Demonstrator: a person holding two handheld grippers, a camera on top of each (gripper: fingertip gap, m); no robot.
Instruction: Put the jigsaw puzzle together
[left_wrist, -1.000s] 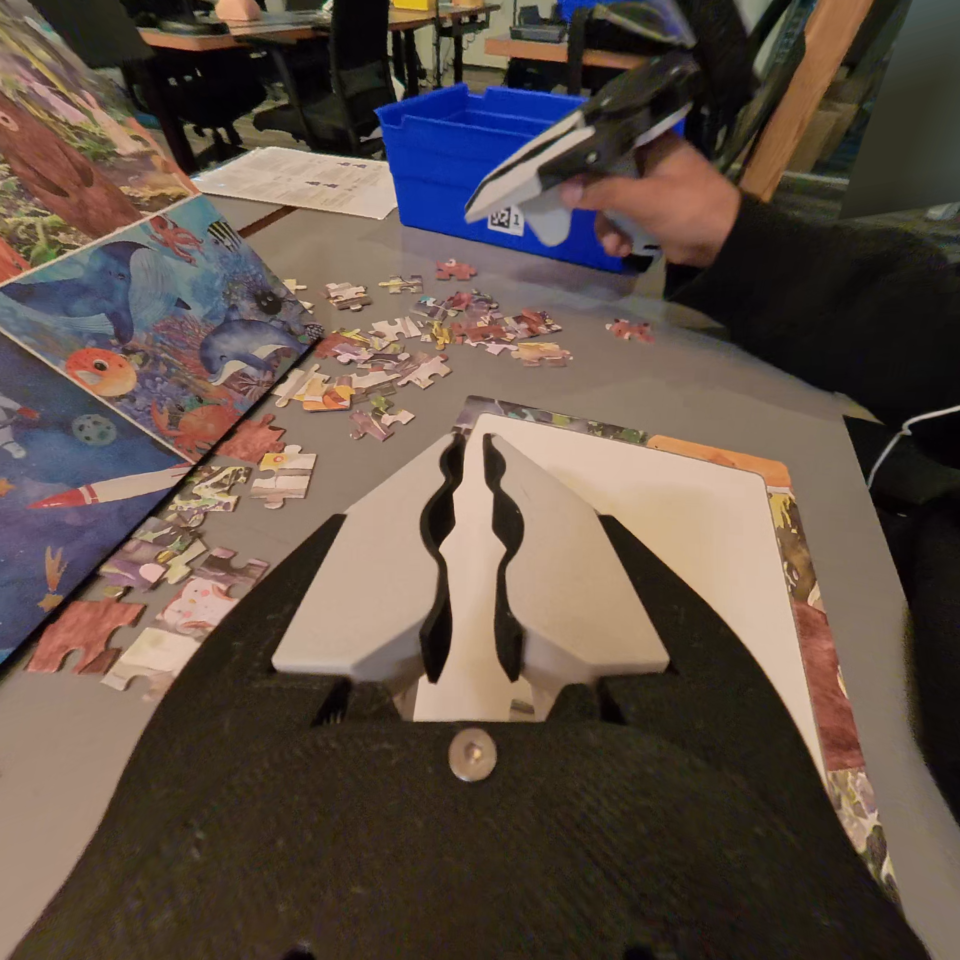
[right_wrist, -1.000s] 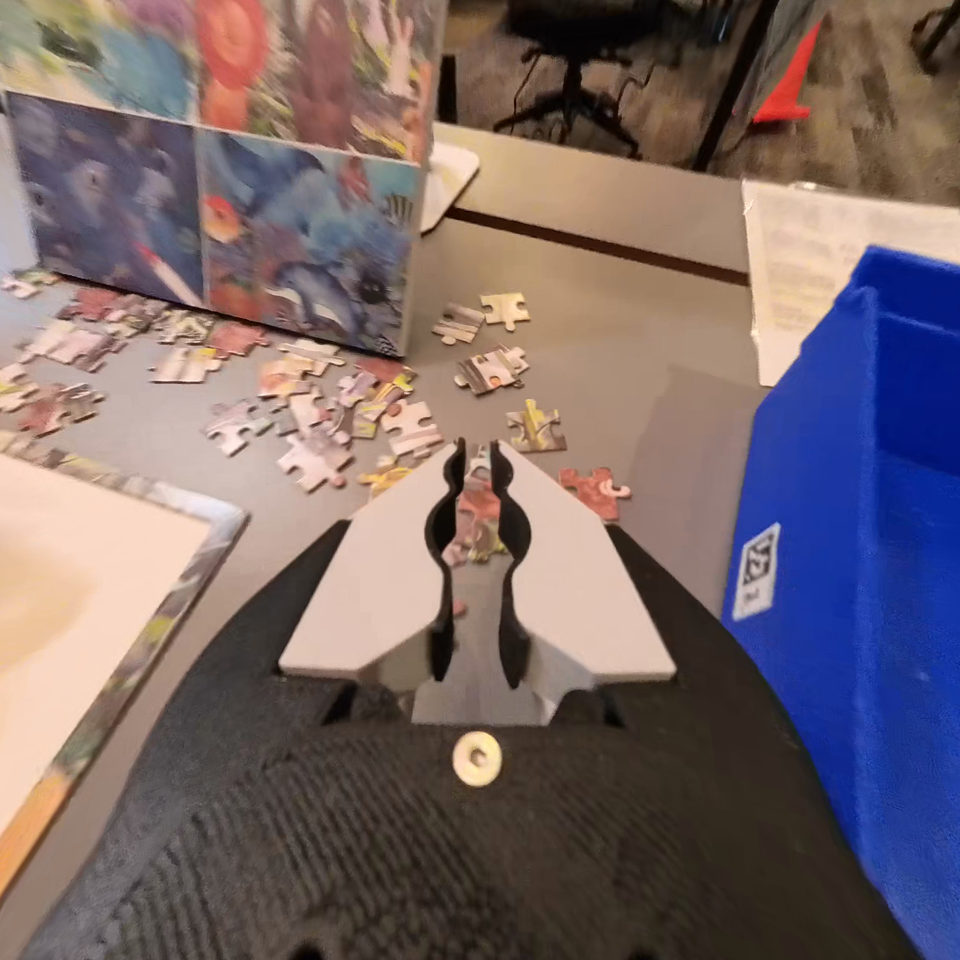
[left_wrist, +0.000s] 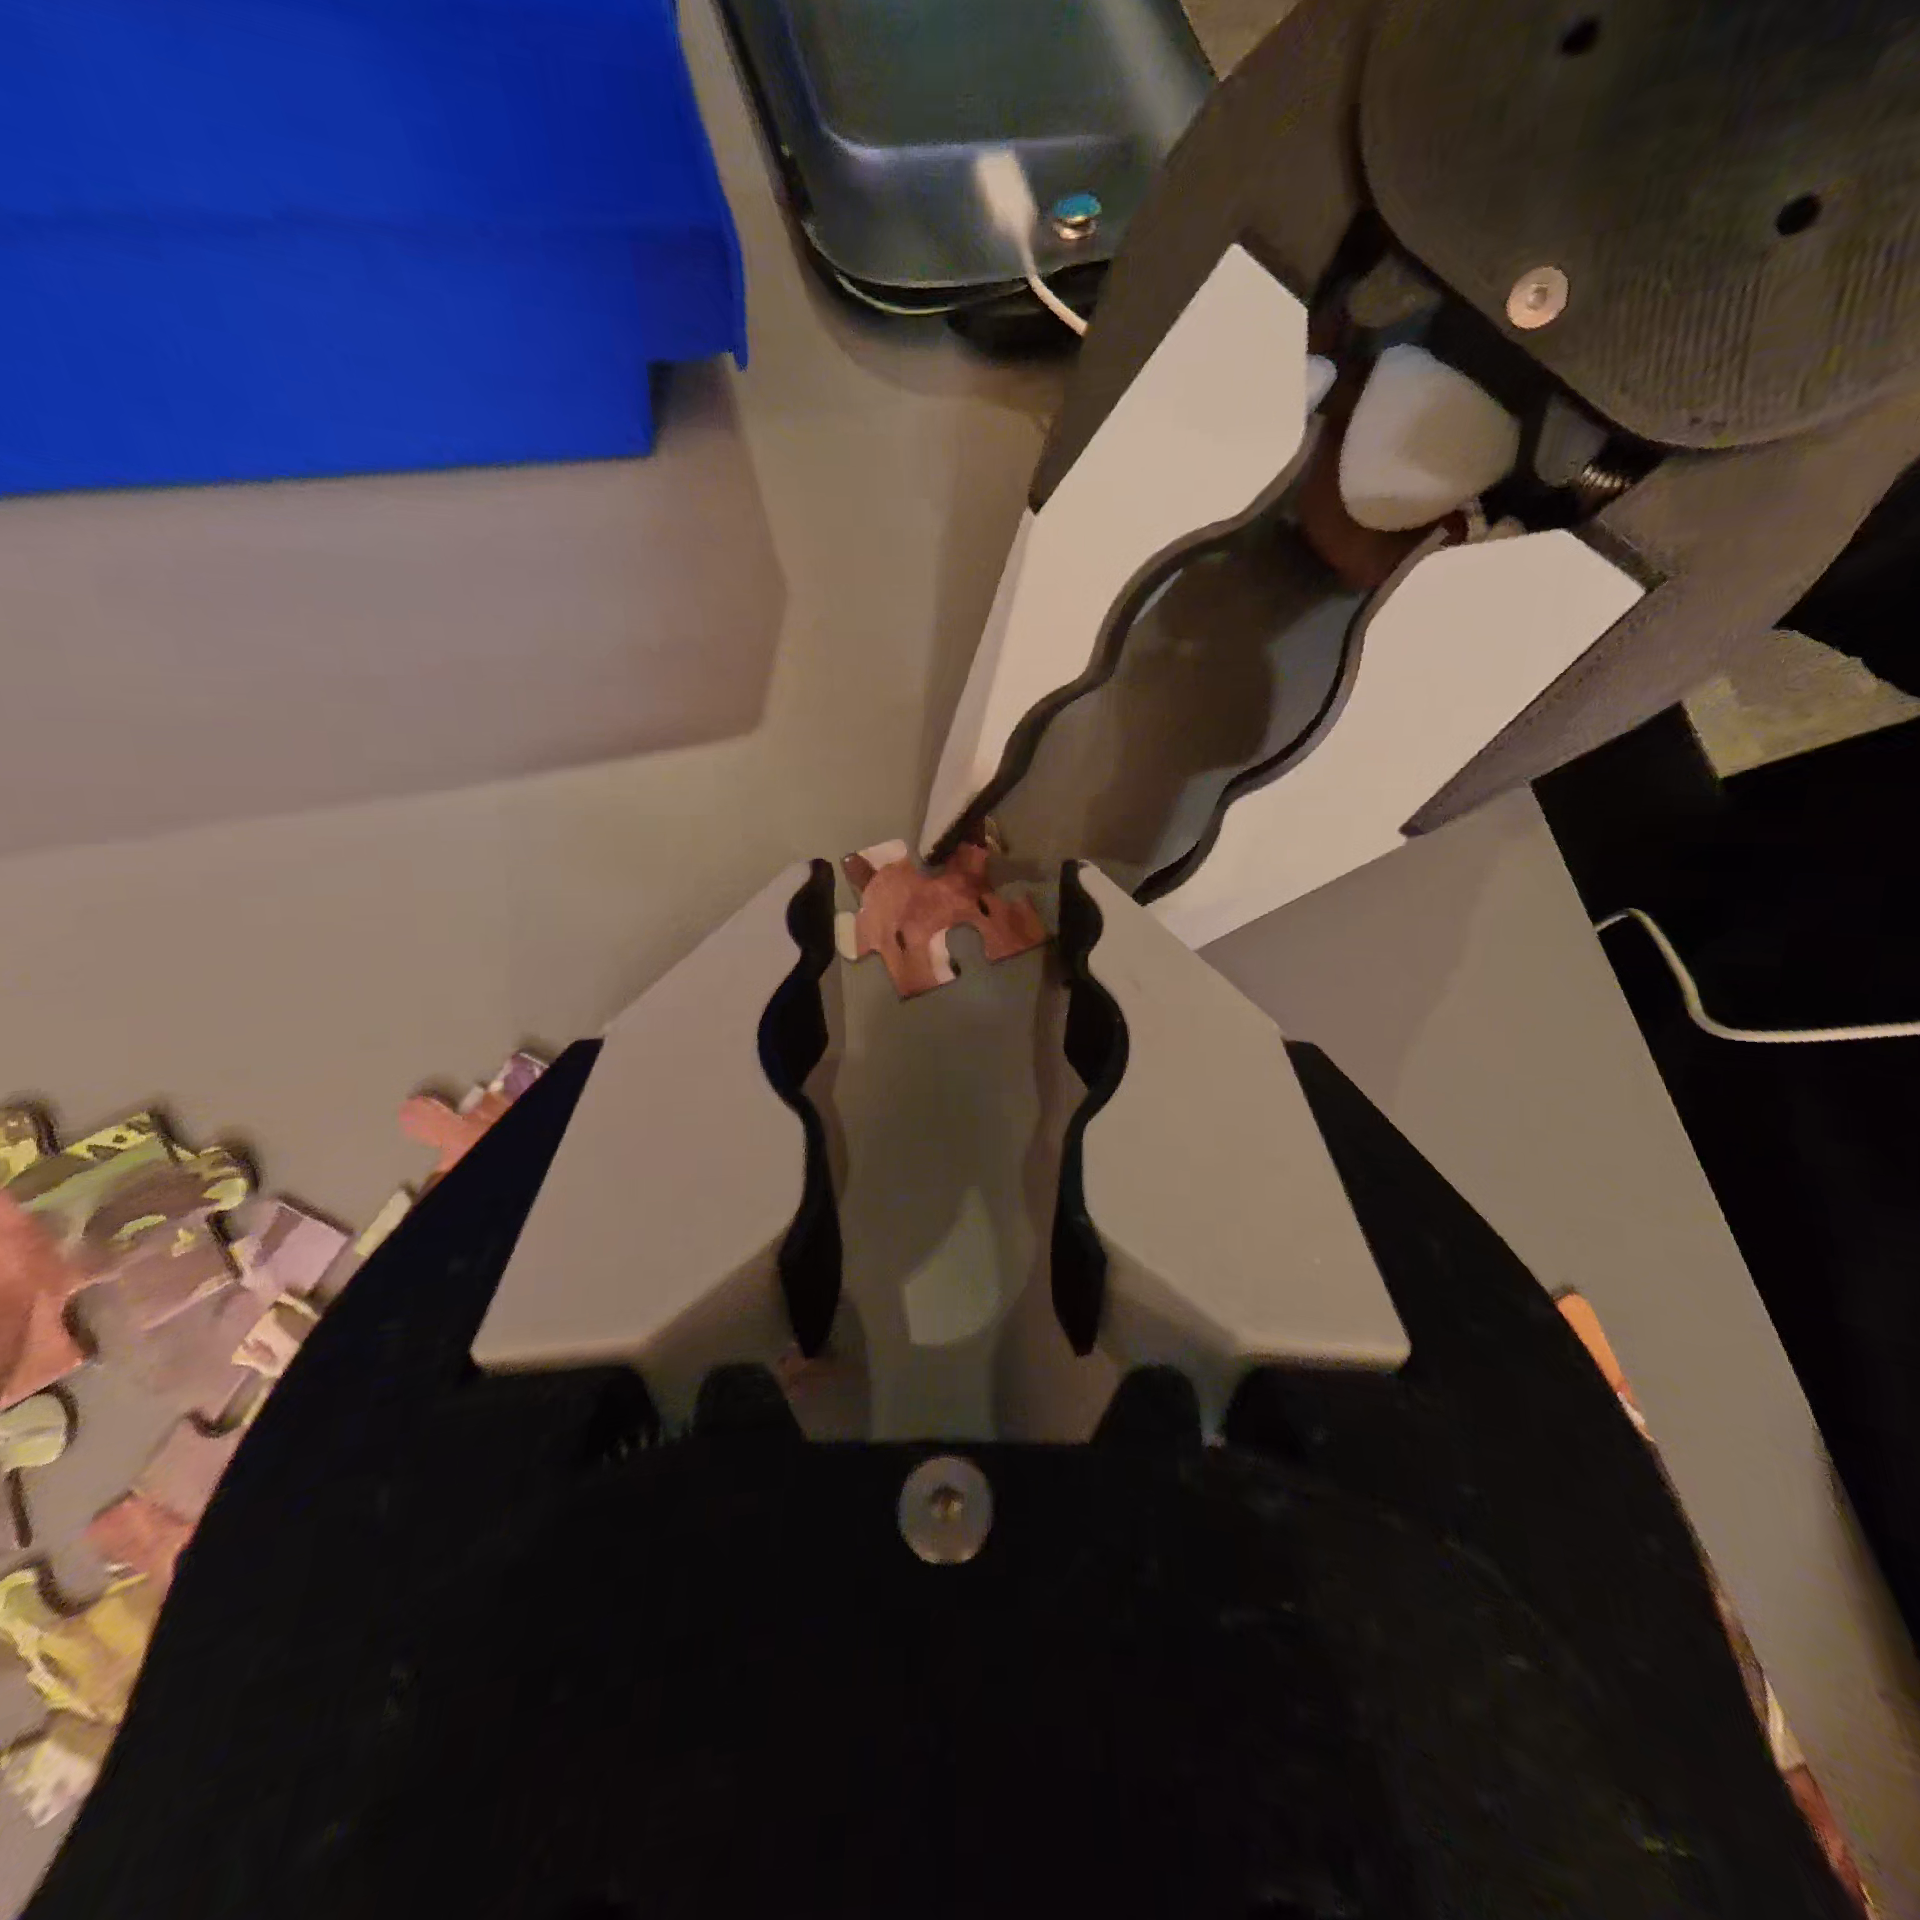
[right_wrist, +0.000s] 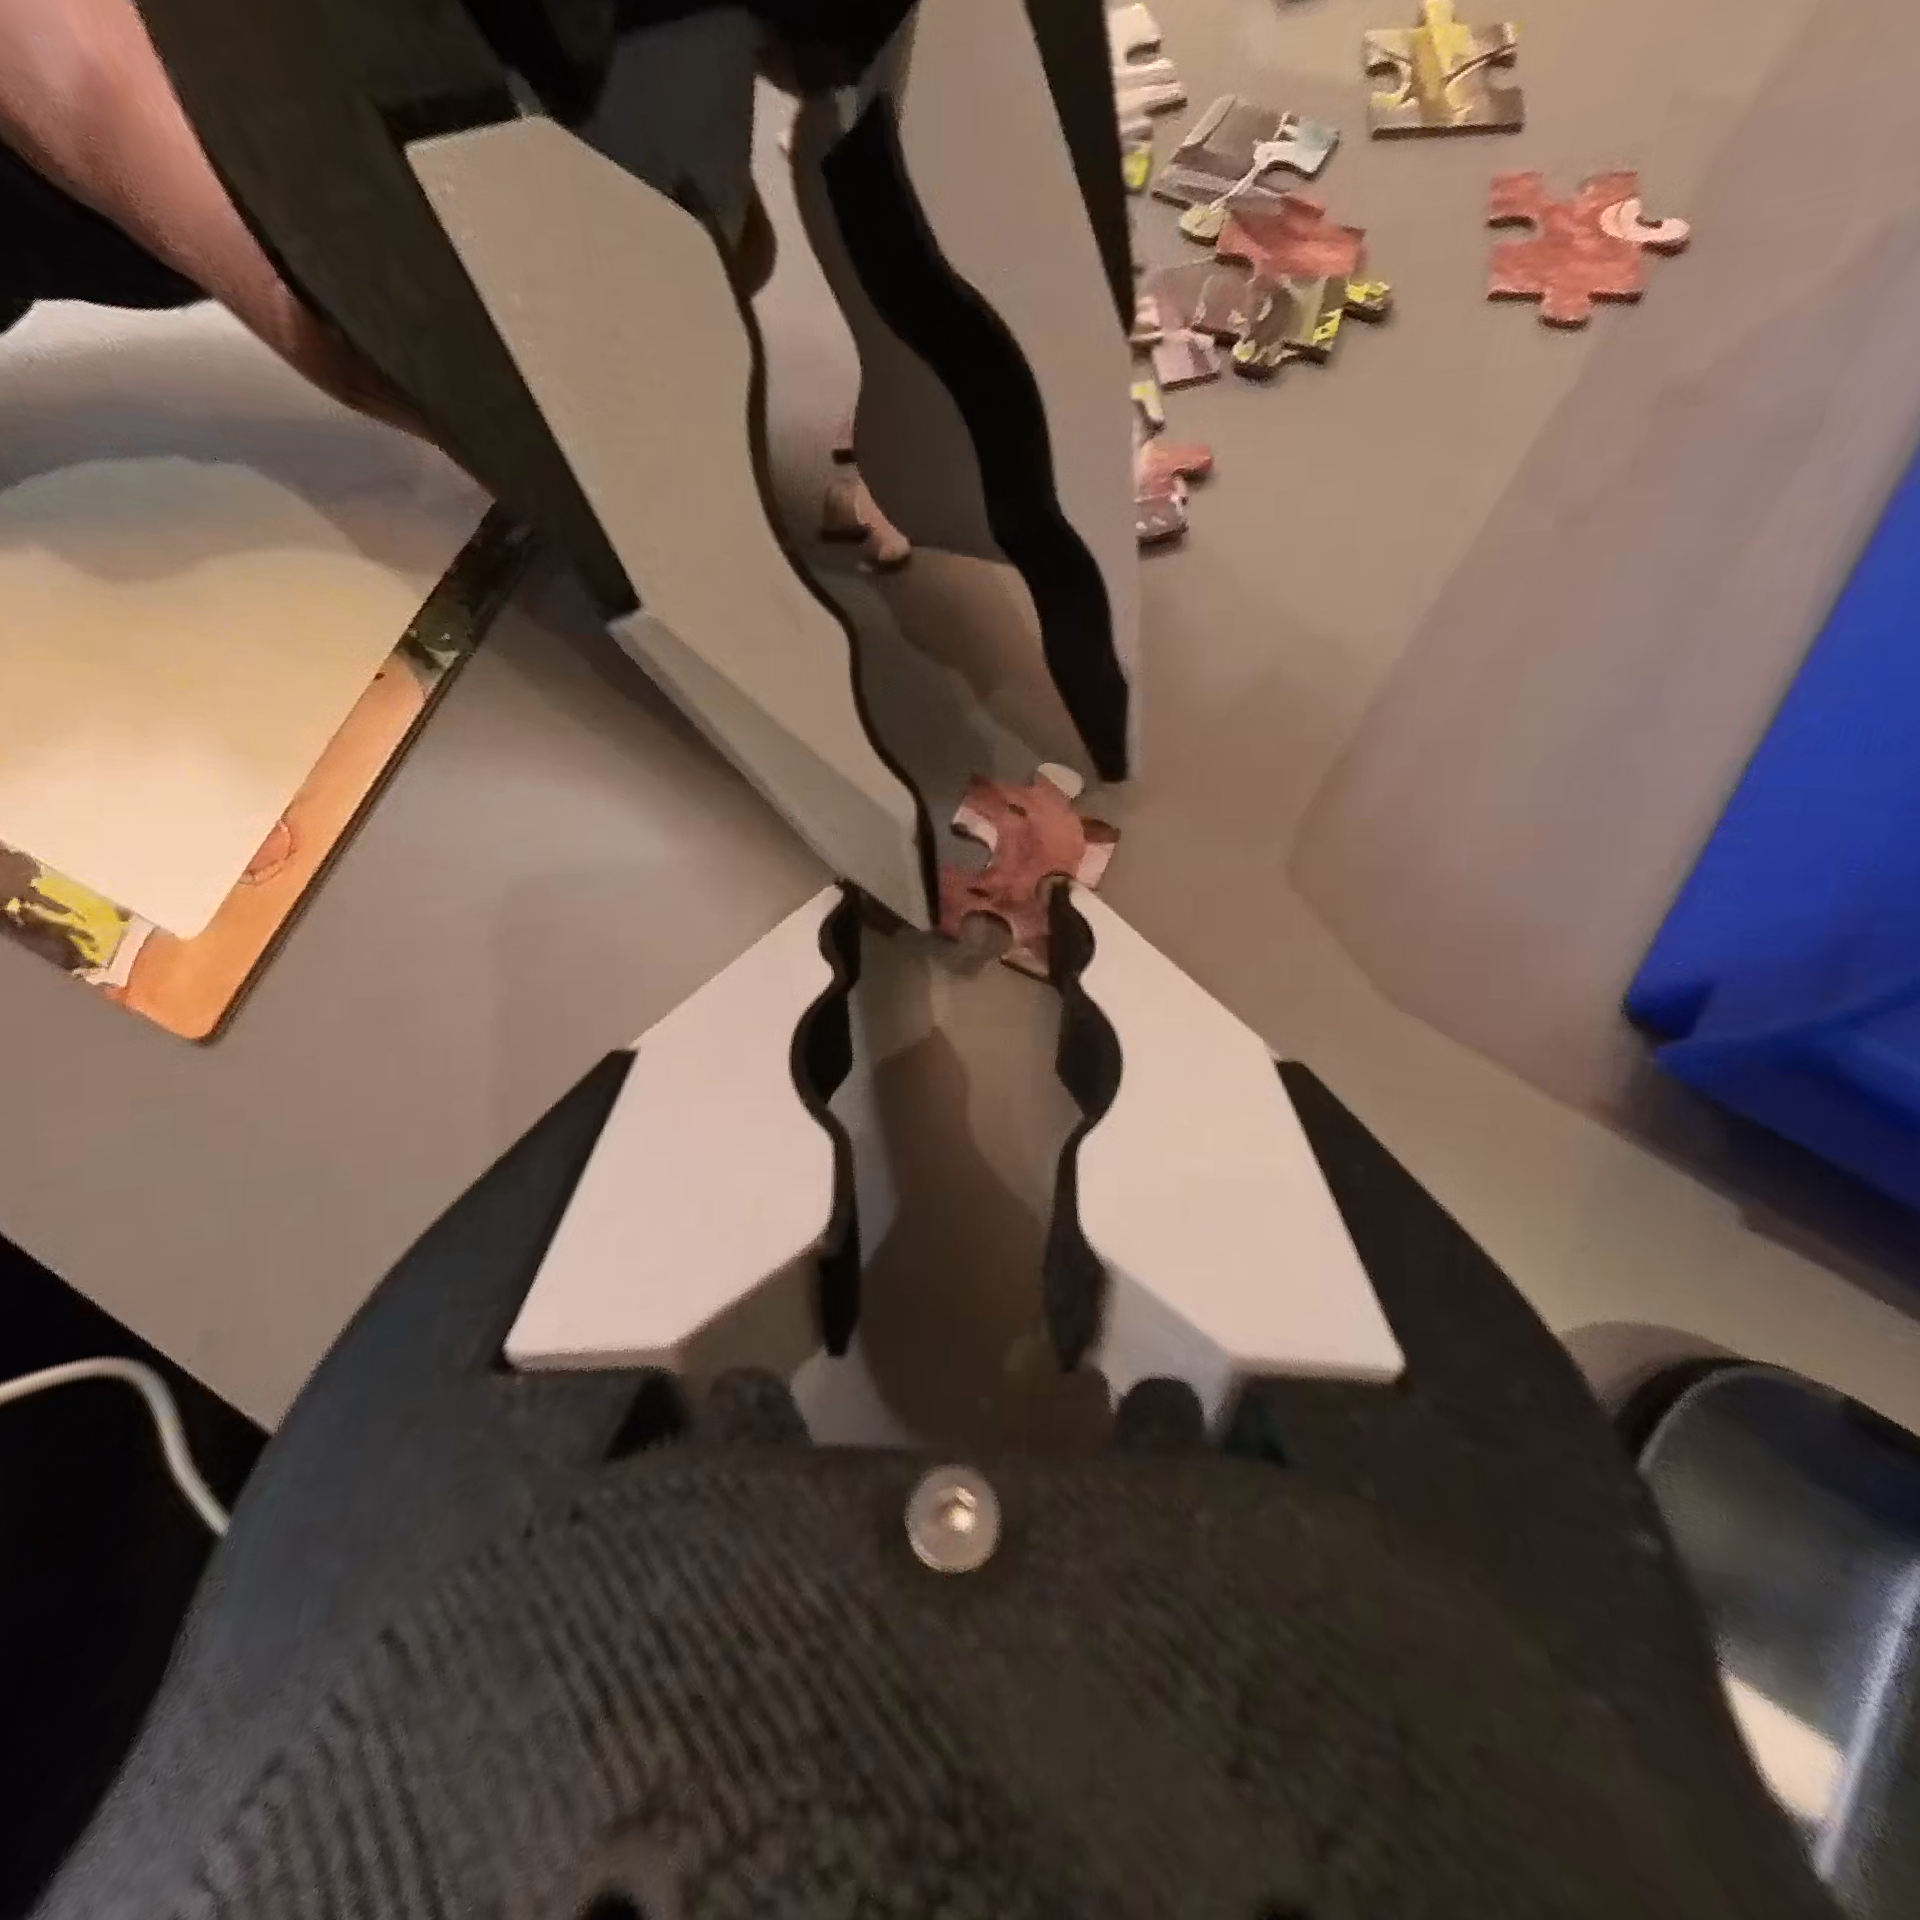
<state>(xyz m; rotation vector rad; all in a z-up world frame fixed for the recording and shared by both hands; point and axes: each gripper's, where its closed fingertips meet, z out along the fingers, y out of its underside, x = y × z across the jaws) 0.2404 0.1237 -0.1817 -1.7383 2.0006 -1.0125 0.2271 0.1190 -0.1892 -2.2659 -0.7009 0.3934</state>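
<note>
The reddish puzzle piece (left_wrist: 940, 920) lies on the grey table (left_wrist: 364, 935), caught between two claws that meet over it nose to nose. The left gripper (left_wrist: 945, 883) stands spread around it, as does the right gripper (right_wrist: 951, 904); neither pinches it yet. One claw should steady an edge while the other closes squarely. The puzzle tray (right_wrist: 208, 727) waits well apart from the piece, the blue bin (right_wrist: 1787, 935) opposite.

Blue bin (left_wrist: 343, 229) cut off, perhaps.
</note>
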